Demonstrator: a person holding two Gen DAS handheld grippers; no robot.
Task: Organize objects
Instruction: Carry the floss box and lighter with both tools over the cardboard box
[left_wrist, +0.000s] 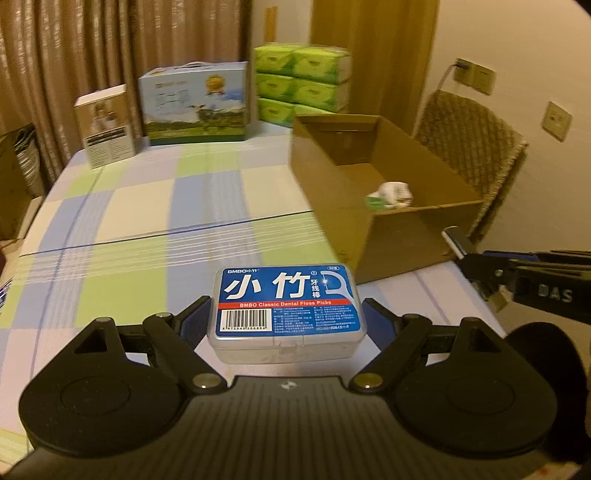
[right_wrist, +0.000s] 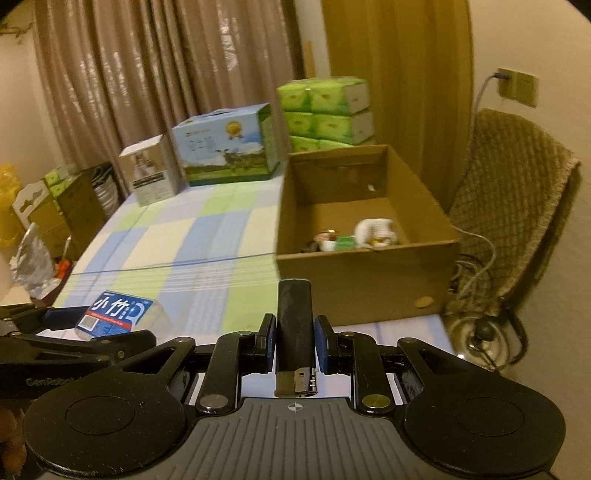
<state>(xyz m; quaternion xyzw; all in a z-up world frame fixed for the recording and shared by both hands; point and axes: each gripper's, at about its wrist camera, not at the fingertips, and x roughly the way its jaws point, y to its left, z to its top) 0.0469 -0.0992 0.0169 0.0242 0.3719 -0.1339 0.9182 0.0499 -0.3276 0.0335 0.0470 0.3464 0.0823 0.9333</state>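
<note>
Left wrist view, as the fisheye looked along the fingers:
- Left gripper (left_wrist: 286, 317): its blue pads sat against both short sides of the floss box (left_wrist: 286, 310), pinching it.
- Floss box: clear plastic with a blue label, label up, level between the fingers above the desk (left_wrist: 122, 221).
- Desk: covered in a blue, green and cream checked cloth.
- Carton (left_wrist: 369, 192): open brown cardboard, on the desk ahead and to the right; a white item (left_wrist: 395, 194) lay near its front wall.
- Right gripper (left_wrist: 456, 245): entered from the right edge, just in front of the carton; from here I cannot tell its state.
- Far edge: a milk box (left_wrist: 195, 105) beside stacked green tissue packs (left_wrist: 303, 85).

Right wrist view:
- Right gripper (right_wrist: 294, 338): pressed in on a black lighter (right_wrist: 294, 321), pinching its sides.
- Lighter: pointing forward along the fingers, metal head toward the camera.
- Carton (right_wrist: 365, 273): directly ahead, well apart from the lighter tip; small items lay along its front wall.
- Floss box (right_wrist: 118, 314): low left, held in the left gripper (right_wrist: 96, 317).
- Chair (right_wrist: 517, 206): woven back, right of the carton.
</note>
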